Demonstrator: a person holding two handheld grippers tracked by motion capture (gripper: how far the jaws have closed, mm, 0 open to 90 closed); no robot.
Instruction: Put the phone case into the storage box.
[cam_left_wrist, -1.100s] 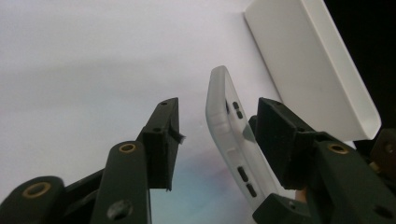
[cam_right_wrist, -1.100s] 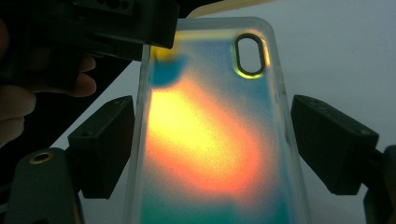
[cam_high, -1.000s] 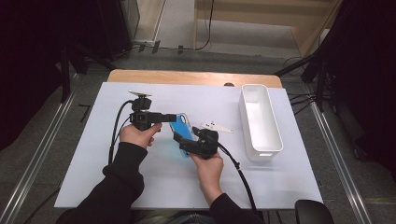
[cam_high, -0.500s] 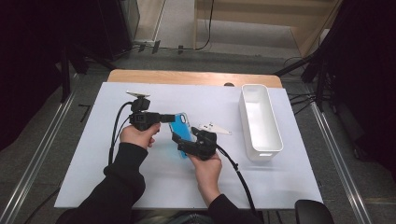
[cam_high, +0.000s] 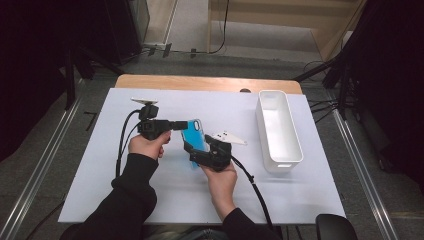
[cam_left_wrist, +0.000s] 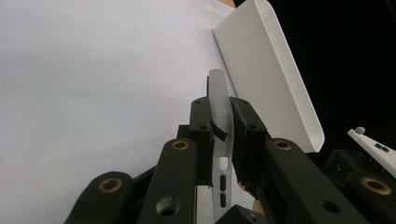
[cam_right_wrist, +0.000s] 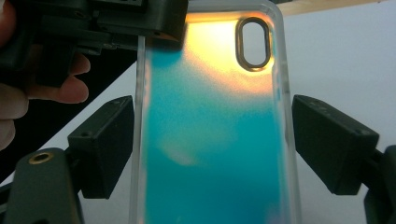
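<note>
A phone case (cam_high: 196, 135), blue with a clear rim and an oval camera hole, is held a little above the white table top between both grippers. My right gripper (cam_high: 194, 150) is shut across its width, a pad on each long side (cam_right_wrist: 215, 126). My left gripper (cam_high: 183, 124) comes in from the left and its jaws have just been closing on the case's top corner. In the left gripper view the two pads (cam_left_wrist: 219, 112) pinch the thin clear edge of the case (cam_left_wrist: 217, 86). The left gripper (cam_right_wrist: 140, 18) also shows at the top of the right gripper view.
A long white tray (cam_high: 280, 156) stands to the right of the hands, also seen in the left gripper view (cam_left_wrist: 280, 93). The white sheet (cam_high: 300, 200) covers the table, with a wooden strip (cam_high: 200, 82) along the far edge. Cables trail back from both grippers.
The left gripper's jaws have closed onto the case's top corner. Both hands and the case have stayed where they were.
</note>
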